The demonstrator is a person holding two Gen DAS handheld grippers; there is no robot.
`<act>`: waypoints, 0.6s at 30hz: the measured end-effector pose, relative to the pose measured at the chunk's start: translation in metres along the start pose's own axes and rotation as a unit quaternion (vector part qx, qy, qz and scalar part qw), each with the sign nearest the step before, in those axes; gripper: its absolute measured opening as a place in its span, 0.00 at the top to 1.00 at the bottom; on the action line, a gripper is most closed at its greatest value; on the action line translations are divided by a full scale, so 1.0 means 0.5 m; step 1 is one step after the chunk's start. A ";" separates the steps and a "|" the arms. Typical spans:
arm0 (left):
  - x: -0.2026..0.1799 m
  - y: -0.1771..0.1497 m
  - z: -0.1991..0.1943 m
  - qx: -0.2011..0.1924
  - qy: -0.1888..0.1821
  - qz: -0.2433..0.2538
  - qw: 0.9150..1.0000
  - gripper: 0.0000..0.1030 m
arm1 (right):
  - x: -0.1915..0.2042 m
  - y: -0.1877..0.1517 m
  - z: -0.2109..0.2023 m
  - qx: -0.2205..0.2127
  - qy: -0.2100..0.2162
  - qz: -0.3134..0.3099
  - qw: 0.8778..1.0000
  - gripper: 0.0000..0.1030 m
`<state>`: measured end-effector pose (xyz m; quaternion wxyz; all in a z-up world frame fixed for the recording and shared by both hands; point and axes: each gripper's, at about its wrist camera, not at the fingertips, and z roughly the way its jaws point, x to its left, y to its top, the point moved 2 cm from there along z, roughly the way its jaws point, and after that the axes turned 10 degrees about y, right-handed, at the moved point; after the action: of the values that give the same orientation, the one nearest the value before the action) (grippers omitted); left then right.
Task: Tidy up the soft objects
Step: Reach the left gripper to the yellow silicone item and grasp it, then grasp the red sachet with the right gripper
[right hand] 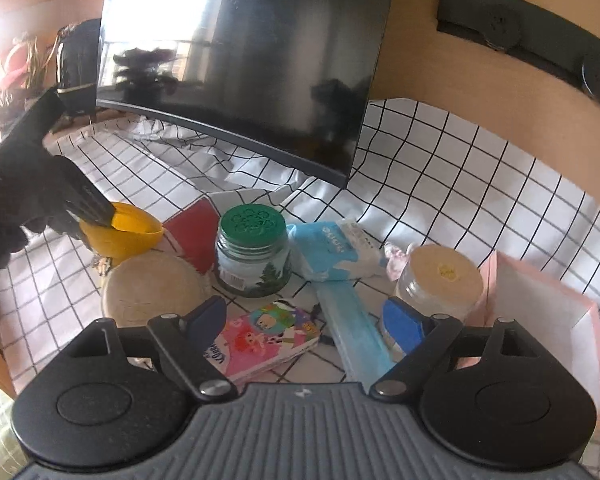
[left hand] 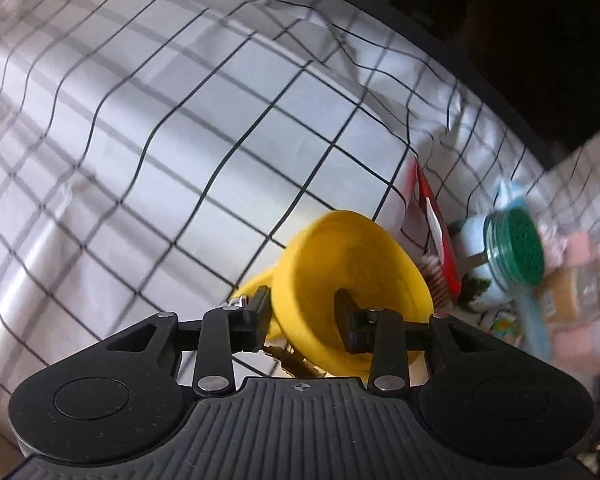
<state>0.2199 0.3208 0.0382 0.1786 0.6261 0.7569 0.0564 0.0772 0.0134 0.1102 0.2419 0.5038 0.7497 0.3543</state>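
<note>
**Yellow bowl pinched by its rim, soft packs waiting**

Nearest the left camera, the left tool [left hand: 302,322] is closed on the wall of the yellow bowl [left hand: 340,268], one finger outside and one inside the rim. The bowl hangs tilted over the checked cloth on the worktop [left hand: 140,160]. It looks light and bendy, likely silicone, so a rim pinch should hold, though the wall may flex and twist under a fast swing.

The right tool [right hand: 306,320] hangs wide open and holds nothing, above a pink picture booklet [right hand: 268,336] and a long blue pouch [right hand: 356,336]. Just beyond lie a round tan pad [right hand: 148,292], a green-lidded jar [right hand: 254,256], a blue-and-white tissue pack [right hand: 332,252] and a cork-topped glass jar [right hand: 440,280], with a pink box [right hand: 548,320] at the right. The tissue pack should be light and squashy, with slippery film; taking it across its narrow middle seems safest. The jars are hard and breakable, best left alone. Farthest back stands a dark monitor [right hand: 240,60].
</note>
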 end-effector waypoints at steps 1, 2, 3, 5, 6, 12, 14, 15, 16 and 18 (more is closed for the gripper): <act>0.007 -0.007 0.003 -0.002 -0.010 -0.013 1.000 0.63 | 0.001 0.006 0.004 0.004 -0.001 -0.002 1.000 0.22; 0.014 -0.008 0.005 -0.004 -0.017 -0.023 1.000 0.63 | 0.003 0.015 0.008 0.008 -0.001 -0.003 1.000 0.26; 0.022 -0.012 0.005 -0.007 -0.026 -0.035 0.999 0.65 | 0.006 0.028 0.011 0.014 0.004 -0.005 1.000 0.29; 0.036 -0.014 0.010 -0.015 -0.046 -0.063 0.997 0.70 | 0.020 0.062 0.019 0.028 0.025 -0.011 0.999 0.40; 0.043 -0.018 0.009 -0.022 -0.057 -0.074 0.995 0.75 | 0.029 0.085 0.028 0.040 0.040 -0.016 0.998 0.43; 0.098 -0.064 -0.040 -0.102 -0.100 -0.105 0.984 0.90 | 0.087 0.235 0.140 0.140 0.128 0.028 0.982 0.51; 0.110 -0.076 -0.053 -0.124 -0.111 -0.120 0.979 0.90 | 0.116 0.274 0.196 0.162 0.125 0.025 0.978 0.51; 0.115 -0.079 -0.059 -0.133 -0.113 -0.124 0.977 0.90 | 0.131 0.290 0.229 0.176 0.117 0.021 0.977 0.51; 0.119 -0.083 -0.066 -0.144 -0.113 -0.126 0.975 0.90 | 0.143 0.299 0.257 0.188 0.111 0.018 0.976 0.51; 0.127 -0.090 -0.083 -0.163 -0.119 -0.130 0.971 0.90 | 0.171 0.310 0.313 0.211 0.100 0.011 0.972 0.51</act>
<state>0.1543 0.3785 0.0503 0.3730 0.4873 0.7854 0.0805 0.2485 0.1751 0.1311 0.0501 0.5132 0.8226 0.2395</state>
